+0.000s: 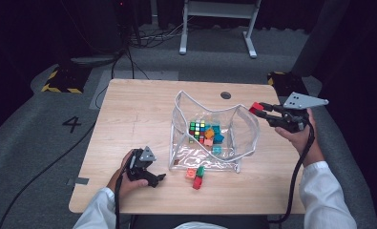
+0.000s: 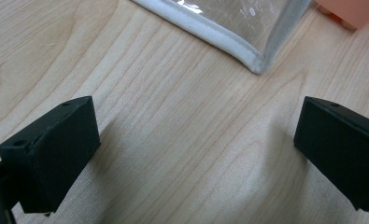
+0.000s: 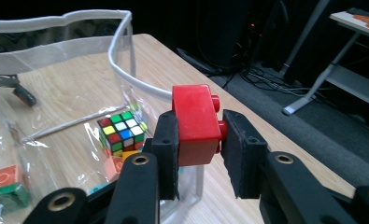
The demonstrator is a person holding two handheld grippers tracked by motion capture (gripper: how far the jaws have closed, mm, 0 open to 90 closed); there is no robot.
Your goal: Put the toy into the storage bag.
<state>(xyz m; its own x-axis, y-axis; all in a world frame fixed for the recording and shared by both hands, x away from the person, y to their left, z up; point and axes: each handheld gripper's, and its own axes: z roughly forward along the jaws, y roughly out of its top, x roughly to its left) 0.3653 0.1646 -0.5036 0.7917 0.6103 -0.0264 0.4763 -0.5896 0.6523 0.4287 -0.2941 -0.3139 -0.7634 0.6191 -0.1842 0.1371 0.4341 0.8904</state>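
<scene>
A clear plastic bag (image 1: pixel 246 131) with white trim stands open on the wooden table (image 1: pixel 129 119), holding a colour cube (image 1: pixel 197 129) and several toy bricks. My right gripper (image 1: pixel 258 109) hovers at the bag's right rim, shut on a red brick (image 3: pixel 195 122); the cube (image 3: pixel 120 132) shows through the bag wall below it. Low over the table left of the bag, my left gripper (image 1: pixel 158 180) stands open, its jaws wide apart over bare wood with the bag's corner (image 2: pixel 254 63) just ahead.
Orange, green and red bricks (image 1: pixel 196 175) lie on the table in front of the bag; an orange one (image 2: pixel 350 11) is beside the bag corner. A dark round hole (image 1: pixel 225 95) sits near the table's far edge. Cables and a desk frame (image 1: pixel 219 19) stand beyond.
</scene>
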